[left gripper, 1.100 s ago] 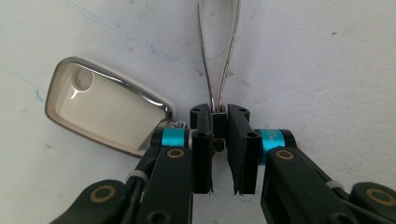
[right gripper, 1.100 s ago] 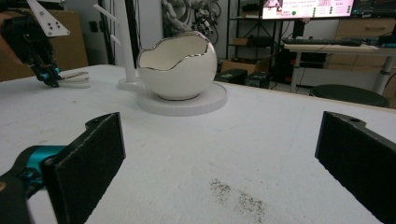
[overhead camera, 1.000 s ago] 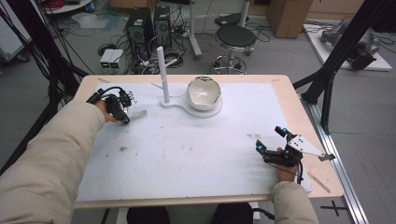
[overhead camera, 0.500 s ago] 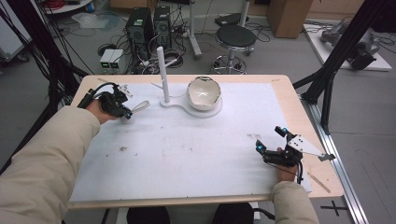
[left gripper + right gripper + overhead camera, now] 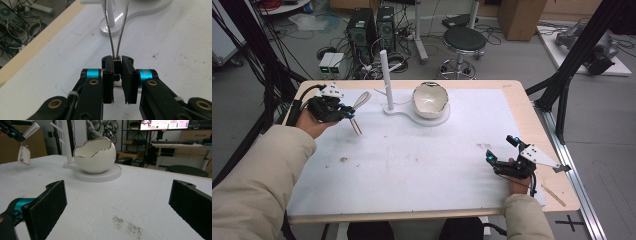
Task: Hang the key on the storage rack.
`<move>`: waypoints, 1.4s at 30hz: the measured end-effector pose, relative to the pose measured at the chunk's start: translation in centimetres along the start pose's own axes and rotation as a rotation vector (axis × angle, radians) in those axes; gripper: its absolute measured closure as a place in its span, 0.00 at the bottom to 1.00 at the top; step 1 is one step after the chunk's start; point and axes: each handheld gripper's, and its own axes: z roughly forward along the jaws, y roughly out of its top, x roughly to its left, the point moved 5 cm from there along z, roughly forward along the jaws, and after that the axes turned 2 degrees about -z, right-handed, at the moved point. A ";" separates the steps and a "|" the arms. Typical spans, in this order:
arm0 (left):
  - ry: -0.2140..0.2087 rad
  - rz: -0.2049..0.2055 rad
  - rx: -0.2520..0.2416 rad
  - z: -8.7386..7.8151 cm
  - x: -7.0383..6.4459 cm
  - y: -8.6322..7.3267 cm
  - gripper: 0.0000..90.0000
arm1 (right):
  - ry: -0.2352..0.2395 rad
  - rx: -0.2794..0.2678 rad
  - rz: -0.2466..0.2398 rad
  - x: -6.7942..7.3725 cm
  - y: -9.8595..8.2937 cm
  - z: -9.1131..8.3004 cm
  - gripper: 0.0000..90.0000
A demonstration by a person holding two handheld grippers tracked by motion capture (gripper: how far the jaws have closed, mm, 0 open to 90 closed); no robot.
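Observation:
My left gripper (image 5: 348,114) is at the table's back left, shut on the narrow end of a silver wire loop (image 5: 362,101). In the left gripper view the loop's two wires (image 5: 122,32) run out of the closed jaws (image 5: 117,62) toward a white stand. That stand has a thin post (image 5: 385,75) and a flat base (image 5: 412,116) carrying a white egg-shaped bowl (image 5: 430,99). Near the front right edge my right gripper (image 5: 500,149) rests open, holding nothing. In the right gripper view its jaws (image 5: 117,202) stand wide apart, facing the bowl (image 5: 96,157), and the loop (image 5: 24,154) hangs far left.
A white sheet (image 5: 422,165) covers the wooden table, with dark specks in places. A thin wooden stick (image 5: 553,194) lies at the front right corner. Beyond the far edge stand a stool (image 5: 464,40) and computer cases (image 5: 371,27).
My left gripper has moved toward the table's back and a little right, carrying the wire loop nearer the stand. The right gripper has stayed in place.

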 end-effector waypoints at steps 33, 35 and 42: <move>0.097 -0.039 -0.154 2.8 -2.7 4.5 0.89 | 0.001 0.000 0.003 0.0 0.0 0.0 0.01; 0.101 -0.040 -0.148 3.3 -2.8 4.5 0.89 | 0.001 -0.002 0.001 0.0 0.0 0.0 0.01; 0.118 -0.054 -0.127 4.4 -2.5 4.3 0.89 | 0.003 -0.003 0.003 0.0 0.0 0.0 0.01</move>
